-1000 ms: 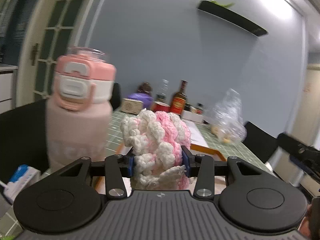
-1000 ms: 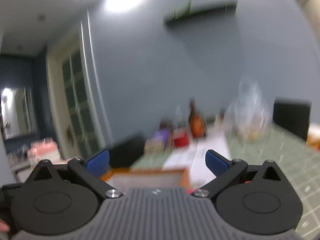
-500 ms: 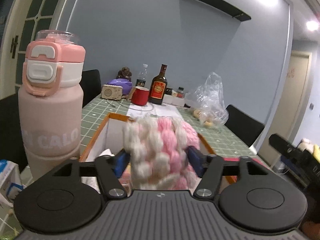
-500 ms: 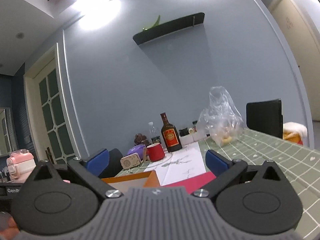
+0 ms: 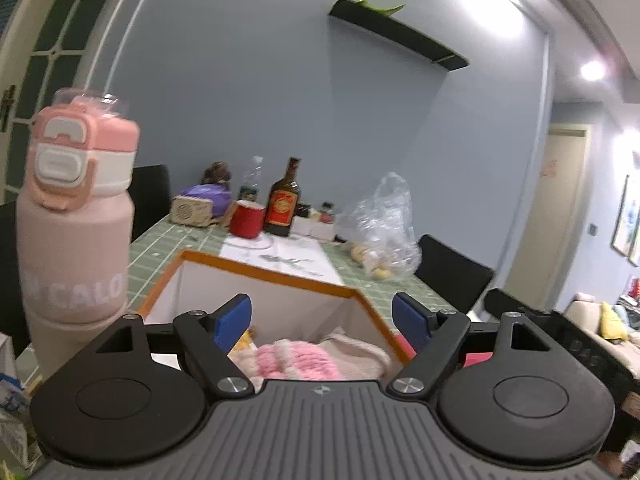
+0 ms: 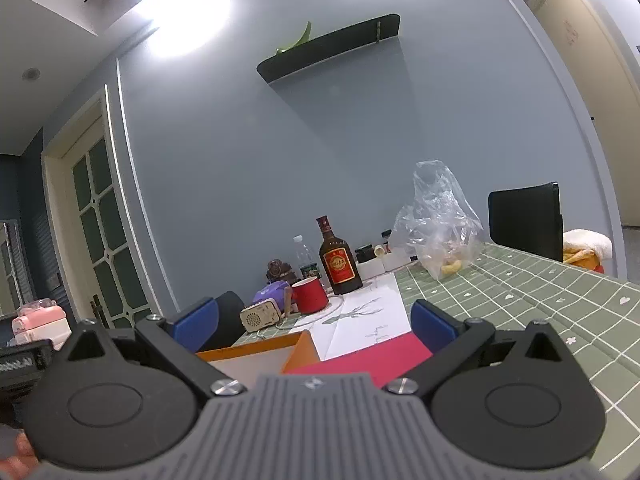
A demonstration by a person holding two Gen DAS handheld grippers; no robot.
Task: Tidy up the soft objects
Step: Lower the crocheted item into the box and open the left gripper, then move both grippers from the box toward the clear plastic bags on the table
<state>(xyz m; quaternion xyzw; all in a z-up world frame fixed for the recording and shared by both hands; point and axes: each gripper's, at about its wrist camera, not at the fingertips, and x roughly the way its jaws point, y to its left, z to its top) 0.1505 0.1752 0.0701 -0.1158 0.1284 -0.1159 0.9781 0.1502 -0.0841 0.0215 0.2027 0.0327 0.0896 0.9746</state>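
Lying in the box (image 5: 280, 276), the pink-and-white knit (image 5: 294, 362) sits below and between the left claw (image 5: 322, 314) fingers, not touching them; claw is wide. Right claw (image 6: 316, 320) also wide, holding nothing, over the box's right near corner.

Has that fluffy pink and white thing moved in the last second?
Yes. The pink and white knit left the left tongs, now open, and dropped into the orange-rimmed box.

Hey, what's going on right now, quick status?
Left gripper open, empty. Right gripper open, empty. Pink-and-white knitted piece lying in orange-rimmed box. Pink bottle stands beside box.
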